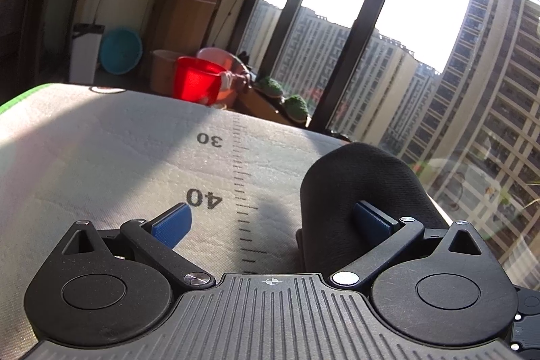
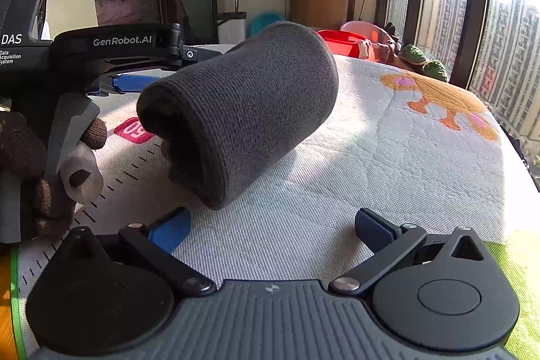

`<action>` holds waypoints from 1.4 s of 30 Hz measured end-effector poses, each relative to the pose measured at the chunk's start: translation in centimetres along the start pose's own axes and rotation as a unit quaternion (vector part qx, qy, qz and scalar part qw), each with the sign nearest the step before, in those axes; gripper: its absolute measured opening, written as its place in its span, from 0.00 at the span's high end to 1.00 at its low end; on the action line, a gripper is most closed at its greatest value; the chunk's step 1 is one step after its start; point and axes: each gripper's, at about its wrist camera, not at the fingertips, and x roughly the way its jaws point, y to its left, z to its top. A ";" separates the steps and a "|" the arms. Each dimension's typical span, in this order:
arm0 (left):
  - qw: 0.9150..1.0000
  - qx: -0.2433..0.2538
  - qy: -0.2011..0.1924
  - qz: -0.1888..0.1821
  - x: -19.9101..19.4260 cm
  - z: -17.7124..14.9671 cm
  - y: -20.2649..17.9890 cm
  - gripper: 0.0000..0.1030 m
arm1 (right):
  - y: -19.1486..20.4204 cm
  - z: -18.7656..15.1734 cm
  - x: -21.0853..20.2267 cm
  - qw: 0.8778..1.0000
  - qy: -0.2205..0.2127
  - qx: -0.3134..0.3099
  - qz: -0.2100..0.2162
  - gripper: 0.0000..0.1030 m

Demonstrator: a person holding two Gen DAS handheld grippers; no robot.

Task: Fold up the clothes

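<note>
Left gripper [image 1: 271,220] standing spread wide above the printed ruler scale [image 1: 241,191], its blue right pad [image 1: 373,221] pressing against the near side of the rolled grey knit garment [image 1: 361,191], its left pad [image 1: 172,225] hanging free beside the "40" mark, nothing pinched between. Lying on the white quilted mat [image 2: 337,191], the rolled grey knit garment [image 2: 243,110] sitting just right of the ruler scale [image 2: 111,184], open end facing the ruler, rounded end pointing away from it. Right gripper [image 2: 271,231] hovering wide open over the mat on the near side of the roll, well right of the ruler scale, both blue pads clear of the cloth, gripping nothing. Seen from the right wrist, left gripper [image 2: 135,82] reaching in across the ruler from the left, one blue pad beside the roll's far side, a brown-gloved hand [image 2: 40,164] holding its handle.
</note>
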 end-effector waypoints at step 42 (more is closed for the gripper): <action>0.999 -0.034 0.009 -0.018 0.4 -0.1 1.0 0.00 | -0.5 0.3 0.4 1.000 -0.001 0.002 0.001 0.00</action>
